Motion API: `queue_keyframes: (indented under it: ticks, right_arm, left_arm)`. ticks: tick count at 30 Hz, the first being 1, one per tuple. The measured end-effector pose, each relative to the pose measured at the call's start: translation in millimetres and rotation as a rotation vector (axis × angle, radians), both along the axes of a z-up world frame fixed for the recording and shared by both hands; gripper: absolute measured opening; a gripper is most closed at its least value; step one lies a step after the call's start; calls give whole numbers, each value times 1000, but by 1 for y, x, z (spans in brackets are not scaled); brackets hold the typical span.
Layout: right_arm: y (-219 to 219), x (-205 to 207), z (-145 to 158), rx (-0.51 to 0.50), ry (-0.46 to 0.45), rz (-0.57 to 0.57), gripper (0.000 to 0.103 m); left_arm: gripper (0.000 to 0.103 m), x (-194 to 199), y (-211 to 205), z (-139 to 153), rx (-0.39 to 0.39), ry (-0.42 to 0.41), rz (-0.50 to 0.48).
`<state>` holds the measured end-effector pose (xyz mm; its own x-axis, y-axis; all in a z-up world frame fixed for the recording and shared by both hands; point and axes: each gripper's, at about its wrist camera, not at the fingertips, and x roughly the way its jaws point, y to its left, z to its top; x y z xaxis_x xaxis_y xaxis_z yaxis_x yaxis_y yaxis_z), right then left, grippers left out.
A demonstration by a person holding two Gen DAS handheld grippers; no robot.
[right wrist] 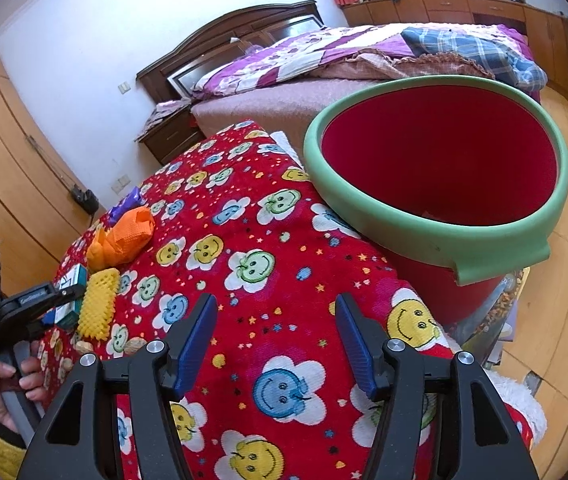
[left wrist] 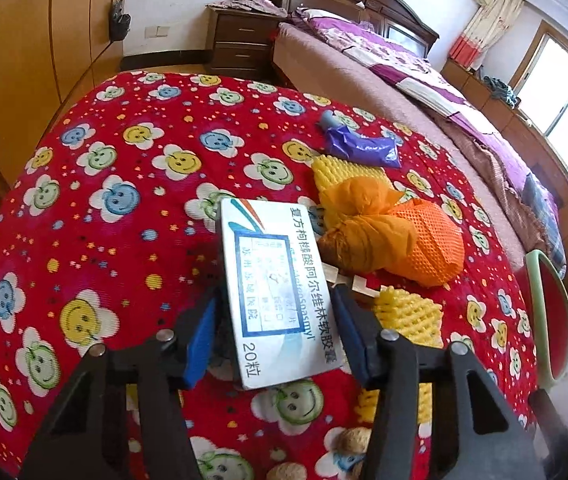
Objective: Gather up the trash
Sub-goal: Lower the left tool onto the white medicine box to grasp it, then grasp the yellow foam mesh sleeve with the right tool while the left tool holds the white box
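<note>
While your red cloth (right wrist: 268,264) covers the table, the red bin (right wrist: 439,168) with the green rim stands at its 2 o'clock edge. Your right gripper (right wrist: 276,344) hangs spread above bare cloth. Your left gripper (left wrist: 276,320) pinches the white medicine box (left wrist: 280,300); orange netting (left wrist: 395,236) lies at 1 o'clock of it.

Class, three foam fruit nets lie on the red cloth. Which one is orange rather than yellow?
The orange foam net, bundled with orange paper right of the medicine box between the left gripper fingers. The other two nets are yellow.
</note>
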<state>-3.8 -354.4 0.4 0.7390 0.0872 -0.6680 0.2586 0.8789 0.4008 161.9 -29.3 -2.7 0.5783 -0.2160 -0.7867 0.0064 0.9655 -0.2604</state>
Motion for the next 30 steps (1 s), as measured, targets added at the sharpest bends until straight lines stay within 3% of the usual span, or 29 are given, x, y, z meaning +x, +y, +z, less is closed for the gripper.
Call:
queue_keyframes:
  ticks: [10,16,30]
  right_arm:
    - [45,14,25,-71,-24,101,63]
    - [84,34,34,-107,-18,178,63]
    - [160,88,6,-171,73,271,63]
  left_arm:
    - [56,-14,34,20,-22,-55,-27]
    - [56,-11,52,26,6,-97,-38]
    - [56,-7,66,16,-81,-210,-69]
